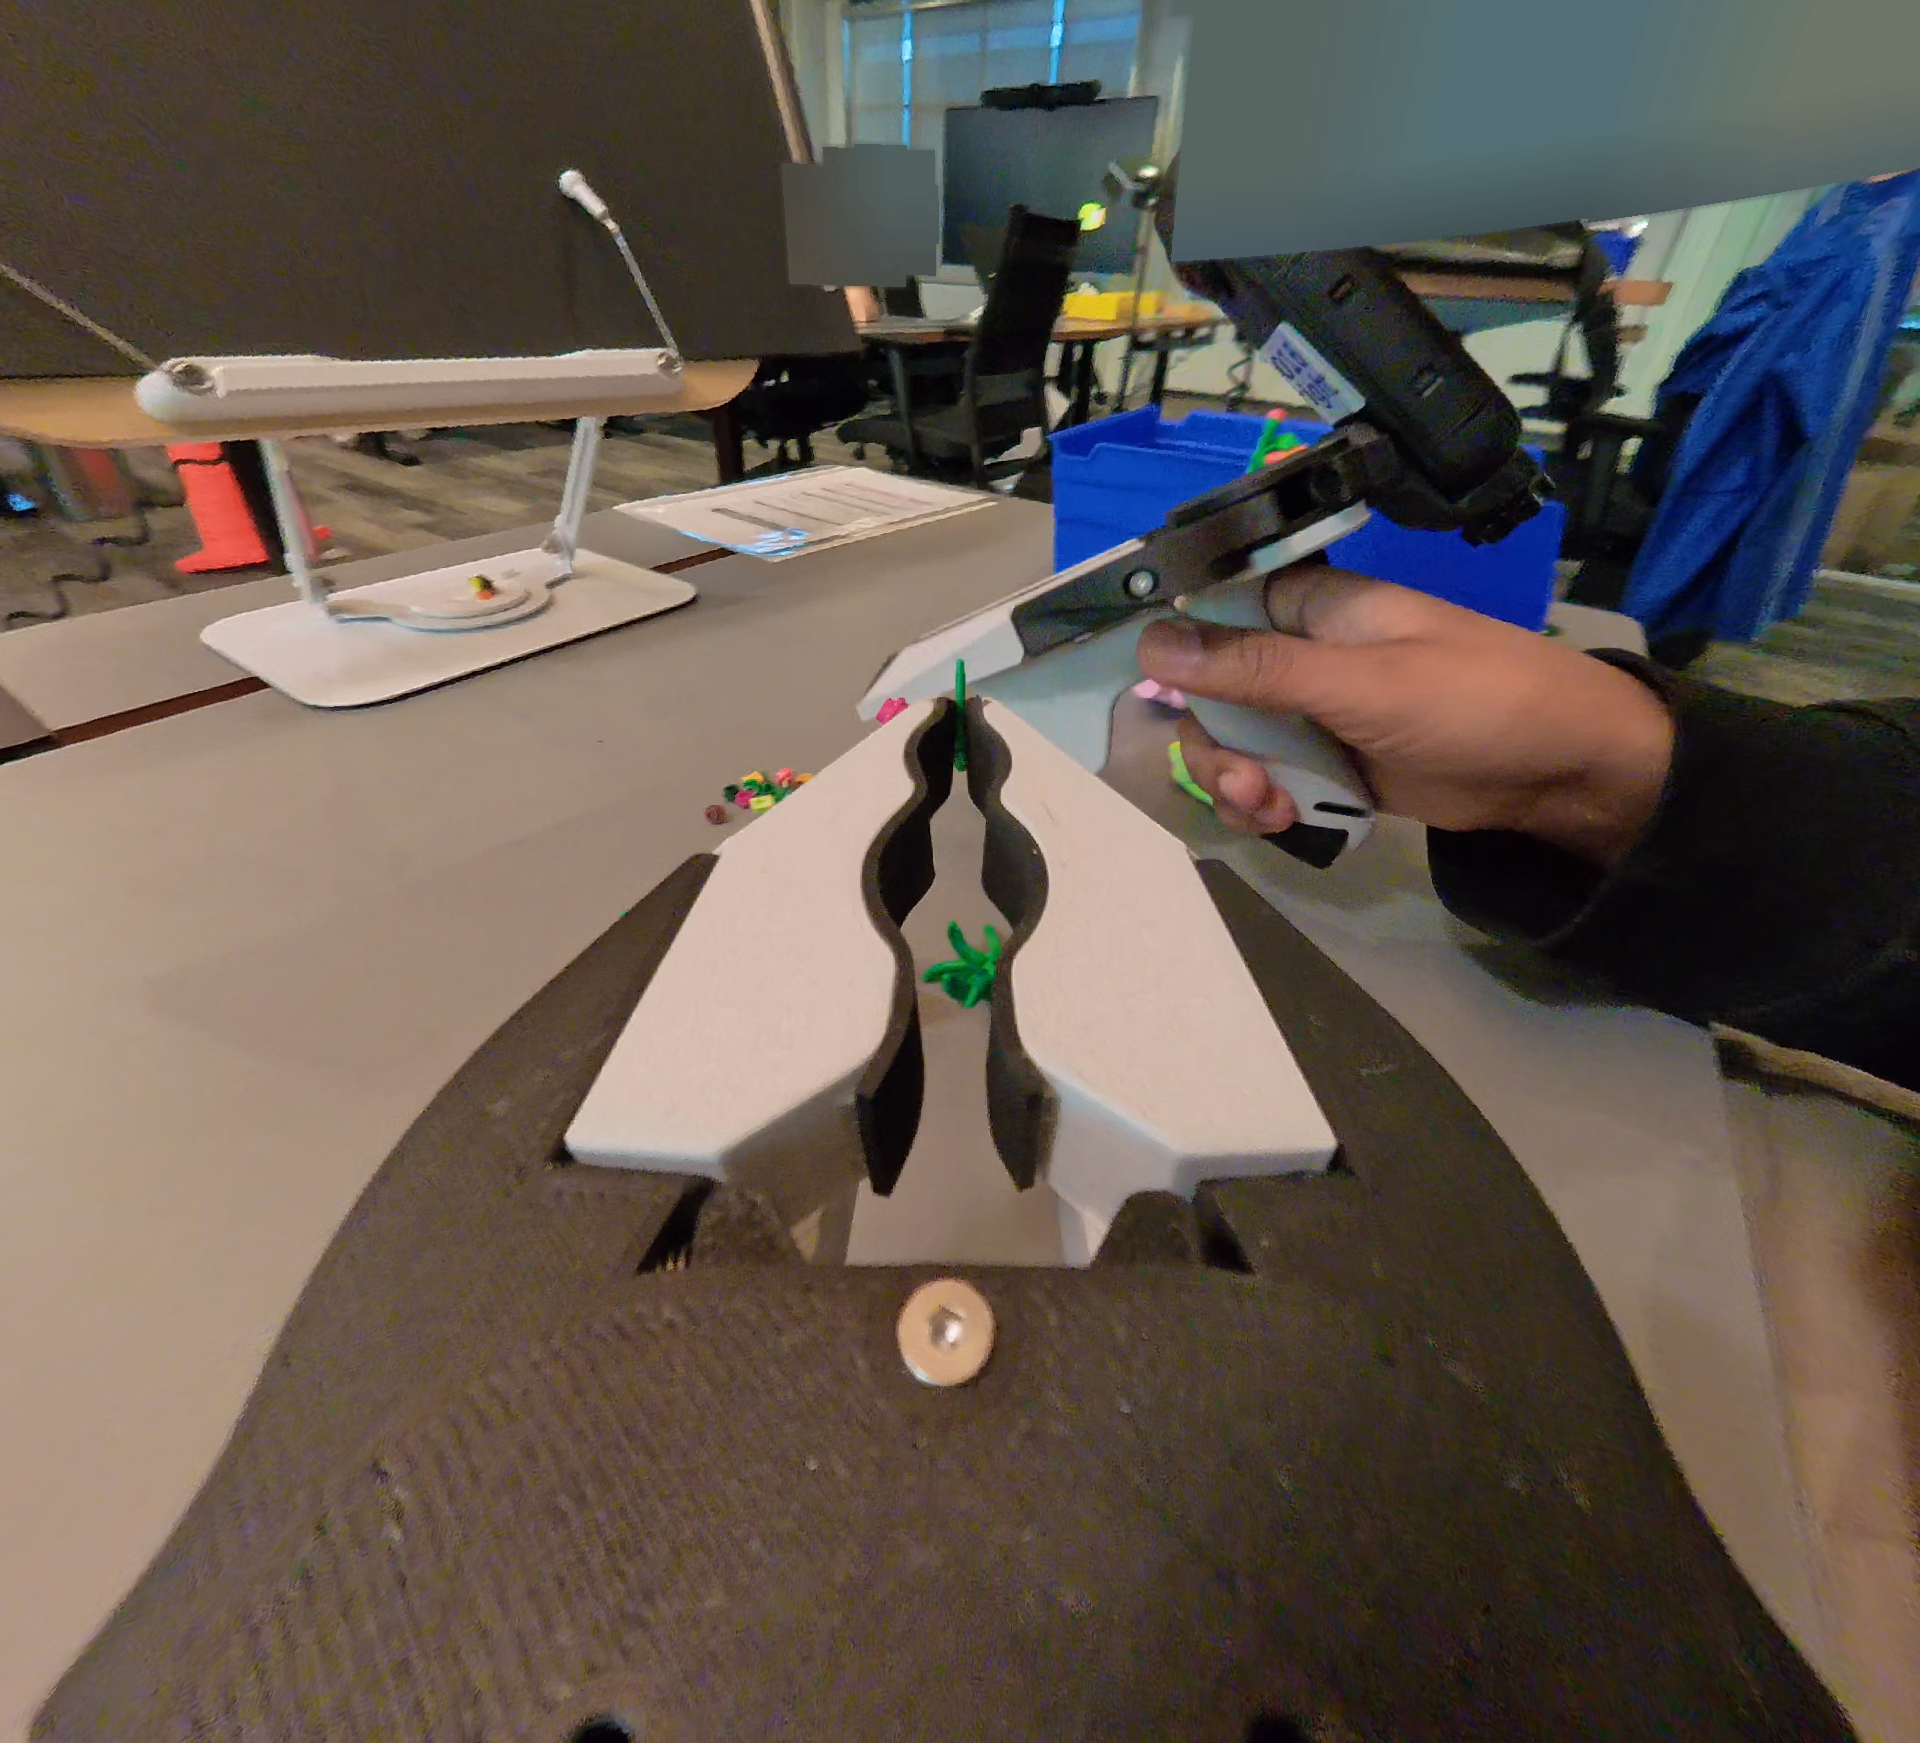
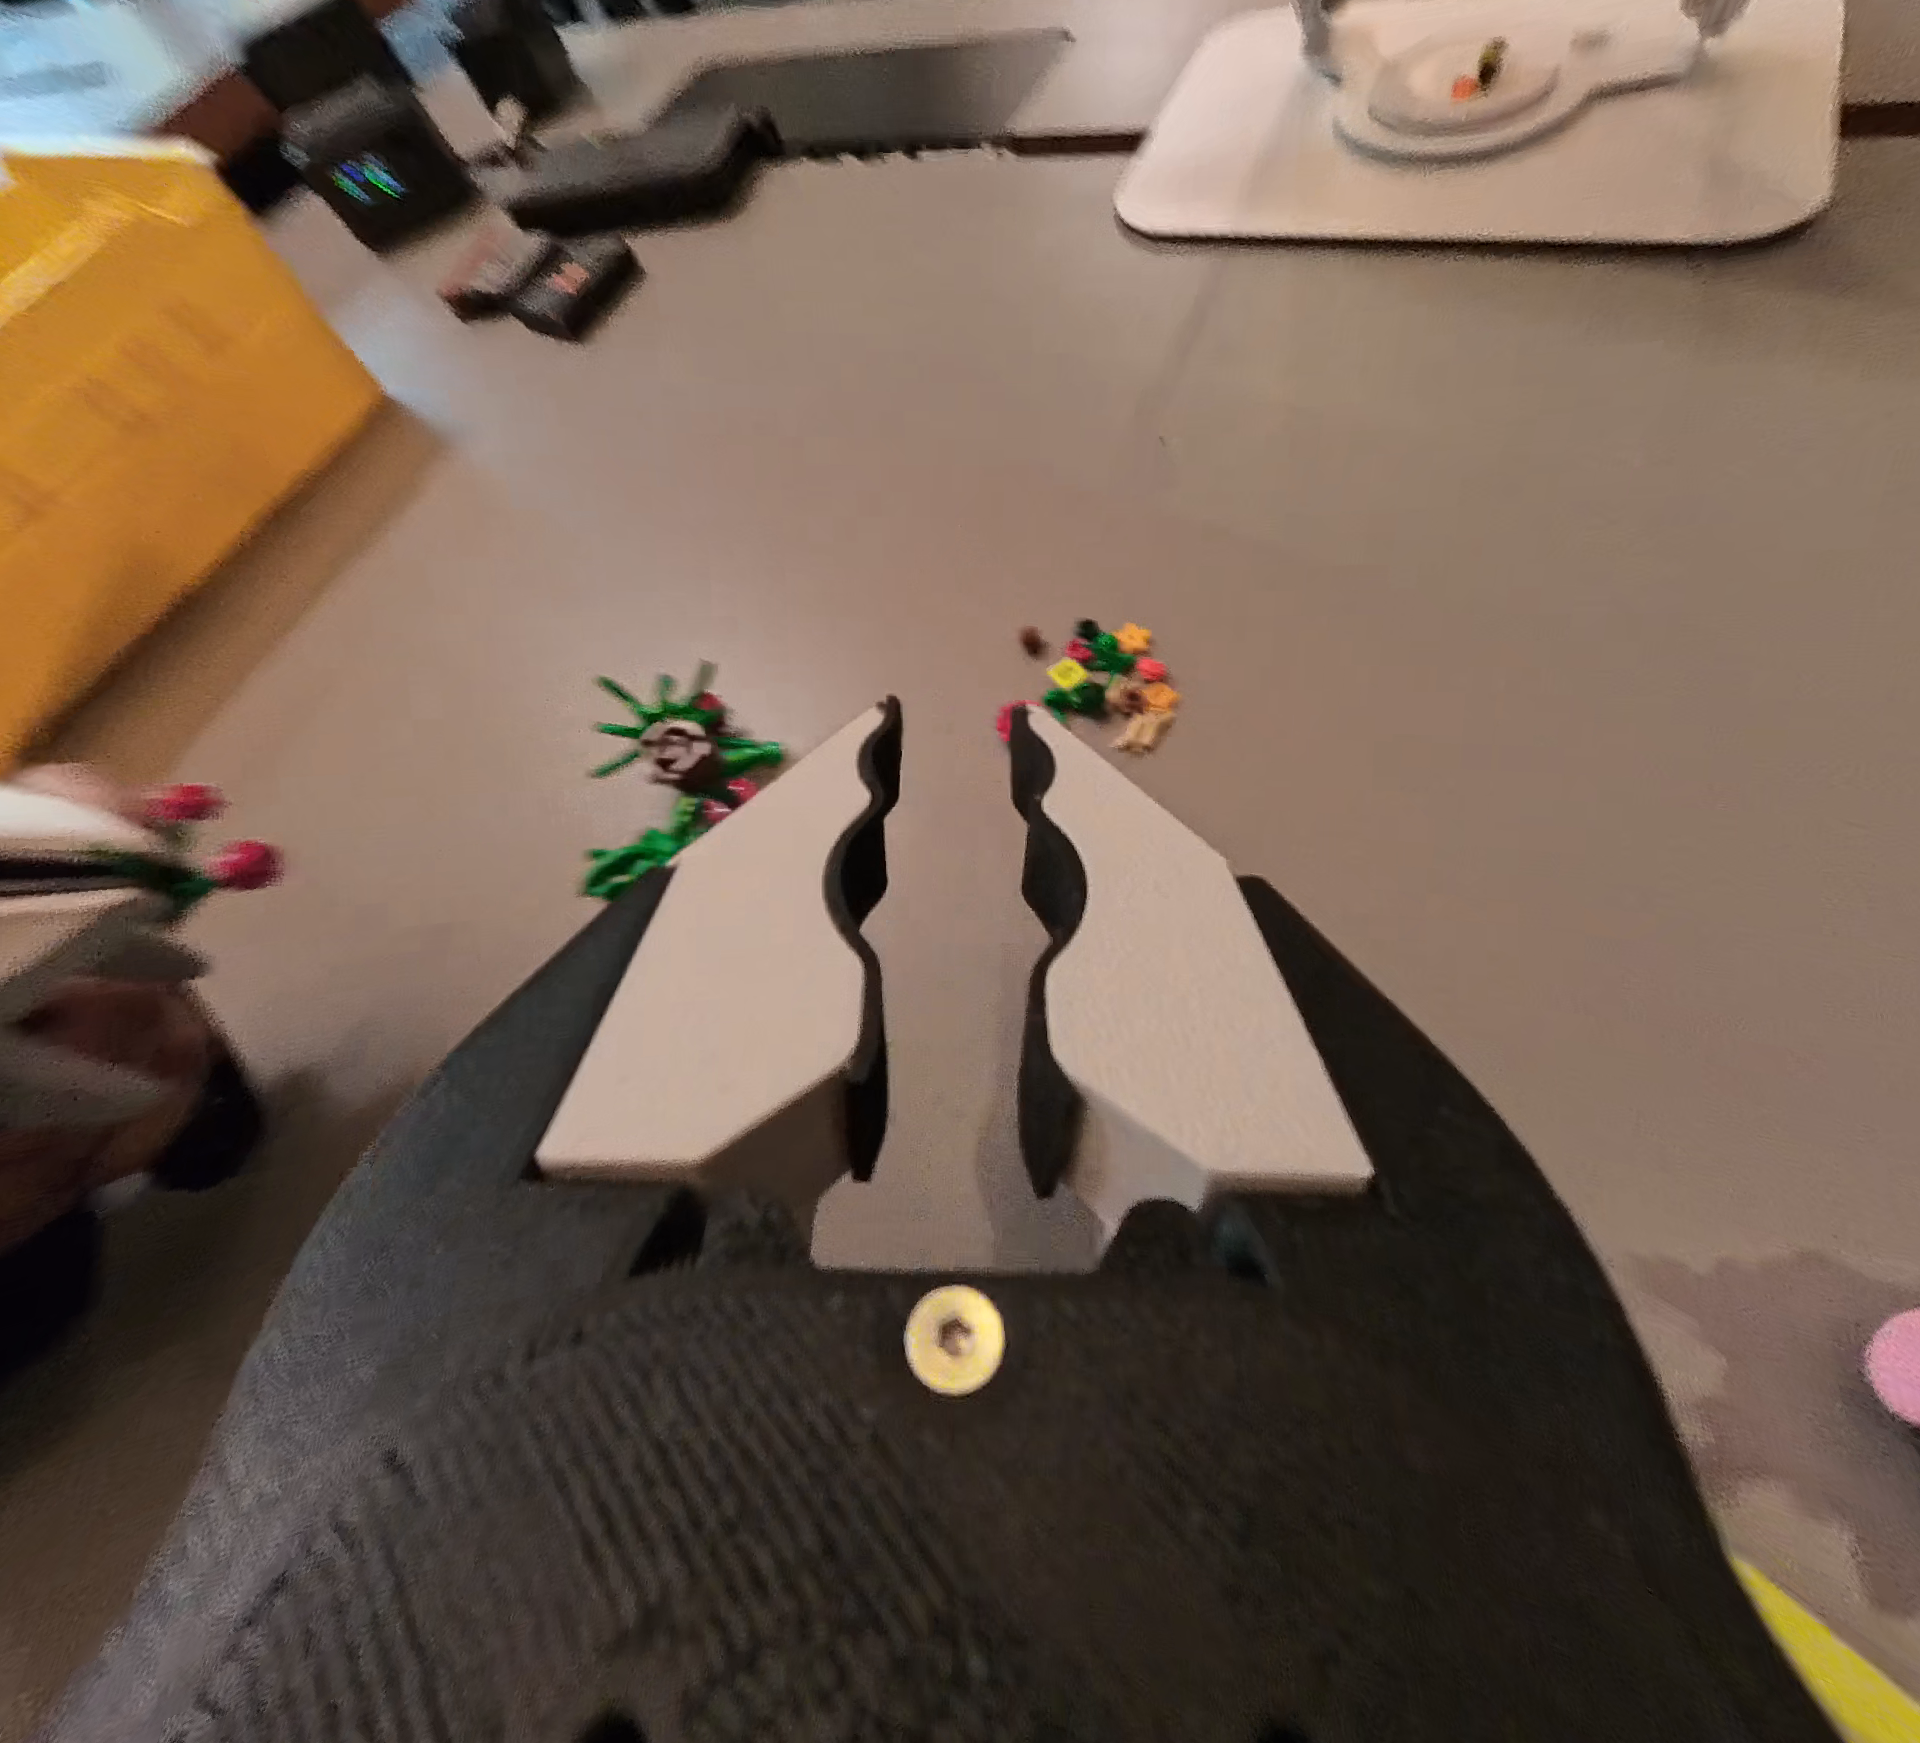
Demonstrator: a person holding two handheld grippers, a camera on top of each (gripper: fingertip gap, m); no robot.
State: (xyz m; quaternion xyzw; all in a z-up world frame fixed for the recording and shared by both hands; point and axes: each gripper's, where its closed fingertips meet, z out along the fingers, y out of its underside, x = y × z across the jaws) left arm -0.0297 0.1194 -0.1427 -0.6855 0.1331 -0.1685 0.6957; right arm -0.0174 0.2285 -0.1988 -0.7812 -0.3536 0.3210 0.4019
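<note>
My left gripper (image 1: 961,706) is shut on a thin green stem (image 1: 960,685) and holds it above the grey table (image 1: 312,914). In the right wrist view this stem (image 2: 156,872) carries pink buds (image 2: 244,865) and sticks out of the left gripper (image 2: 62,862) at the left edge. My right gripper (image 2: 951,717) is open and empty, low over the table. A pile of small coloured pieces (image 2: 1112,680) lies just beyond its right finger. Green leafy pieces (image 2: 675,758) lie beside its left finger. In the left wrist view a hand holds the right gripper (image 1: 883,701) close to my left fingertips.
A white desk lamp stands on its flat base (image 1: 447,623) at the back, also in the right wrist view (image 2: 1475,166). A blue bin (image 1: 1143,467) and a paper sheet (image 1: 810,509) lie behind. A yellow box (image 2: 135,405) and black items (image 2: 540,280) sit to the left. The gap from one gripper's tips to the other's is roughly 12 cm.
</note>
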